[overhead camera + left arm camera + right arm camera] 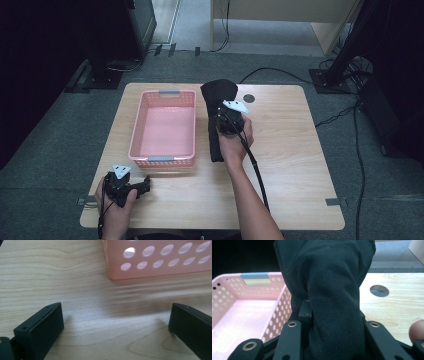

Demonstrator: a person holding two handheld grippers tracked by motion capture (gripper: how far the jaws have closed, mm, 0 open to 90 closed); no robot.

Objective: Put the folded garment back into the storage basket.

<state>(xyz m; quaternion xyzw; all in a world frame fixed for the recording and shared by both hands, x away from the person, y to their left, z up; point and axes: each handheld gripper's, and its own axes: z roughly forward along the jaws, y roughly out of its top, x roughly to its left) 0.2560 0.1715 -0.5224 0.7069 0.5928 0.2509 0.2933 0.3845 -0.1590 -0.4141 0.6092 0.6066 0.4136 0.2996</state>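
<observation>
The cloth [218, 107] is plain black; the basket [162, 150] is pink with round perforations and grey-blue handle tabs; the counter [295, 150] shows light woodgrain.

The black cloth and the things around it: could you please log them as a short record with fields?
held item: black cloth, hanging partly above the table
right tongs: shut on the cloth
left tongs: open, nothing between them, low over the table near the basket's corner
basket: pink basket, empty, left of the cloth
cloth in basket: not yet

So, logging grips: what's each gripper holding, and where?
Right gripper clamps the black cloth at a bunched fold near its upper end; left gripper holds nothing.
</observation>
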